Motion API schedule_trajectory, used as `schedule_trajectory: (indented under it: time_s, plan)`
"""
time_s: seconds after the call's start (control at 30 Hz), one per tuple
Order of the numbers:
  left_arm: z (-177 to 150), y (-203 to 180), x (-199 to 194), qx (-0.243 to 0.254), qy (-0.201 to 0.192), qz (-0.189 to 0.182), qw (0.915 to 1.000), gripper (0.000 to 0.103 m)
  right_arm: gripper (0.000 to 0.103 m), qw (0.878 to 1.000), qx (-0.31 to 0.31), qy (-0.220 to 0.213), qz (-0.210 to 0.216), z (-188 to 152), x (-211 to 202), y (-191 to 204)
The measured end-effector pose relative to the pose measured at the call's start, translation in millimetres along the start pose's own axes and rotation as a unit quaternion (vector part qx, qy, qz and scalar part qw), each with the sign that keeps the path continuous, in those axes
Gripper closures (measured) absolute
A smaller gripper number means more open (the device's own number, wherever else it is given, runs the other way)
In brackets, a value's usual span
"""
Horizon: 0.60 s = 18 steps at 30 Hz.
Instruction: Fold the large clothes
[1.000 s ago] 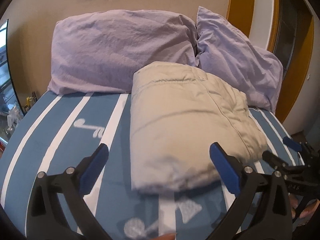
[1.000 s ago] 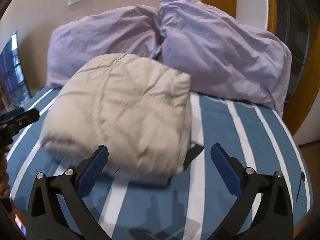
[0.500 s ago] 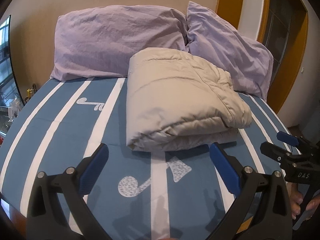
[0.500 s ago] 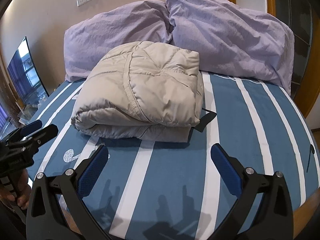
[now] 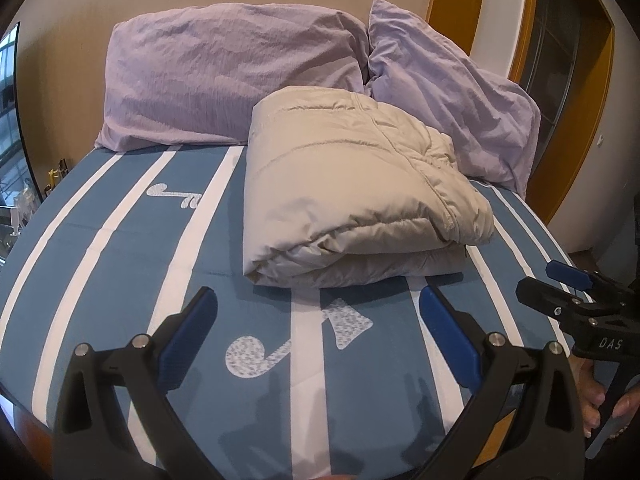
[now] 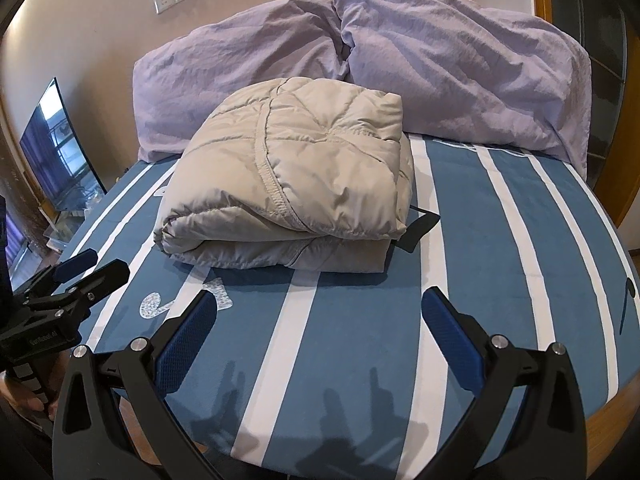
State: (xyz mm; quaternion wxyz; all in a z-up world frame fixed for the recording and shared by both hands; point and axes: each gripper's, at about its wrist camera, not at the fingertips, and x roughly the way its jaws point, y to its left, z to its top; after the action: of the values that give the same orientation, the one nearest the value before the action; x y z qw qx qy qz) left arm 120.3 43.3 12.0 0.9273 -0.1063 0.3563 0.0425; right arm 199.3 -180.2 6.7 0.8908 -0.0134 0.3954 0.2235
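Note:
A beige puffy jacket lies folded in a compact bundle on the blue striped bed; it also shows in the right wrist view, with a black strap sticking out at its right side. My left gripper is open and empty, held back from the bundle over the bed's near part. My right gripper is open and empty, also short of the bundle. The right gripper shows at the right edge of the left wrist view; the left gripper shows at the left edge of the right wrist view.
Two lilac pillows lean on the wall behind the jacket. A screen stands left of the bed. A wooden door frame is at the right. The bed's near edge lies just below the grippers.
Both grippers have pulled back from the folded jacket toward the bed's near edge. The jacket has settled and lies still.

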Motion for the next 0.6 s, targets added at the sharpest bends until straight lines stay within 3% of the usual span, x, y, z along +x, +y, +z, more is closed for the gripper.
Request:
schedule_trajectory:
  time_s: [0.6]
  plan:
    - [-0.8, -7.7, 0.8, 0.001, 0.01, -0.011, 0.9999, 0.002, 0.001, 1.0, 0.007, 0.007, 0.007, -2.8, -0.3, 2.0]
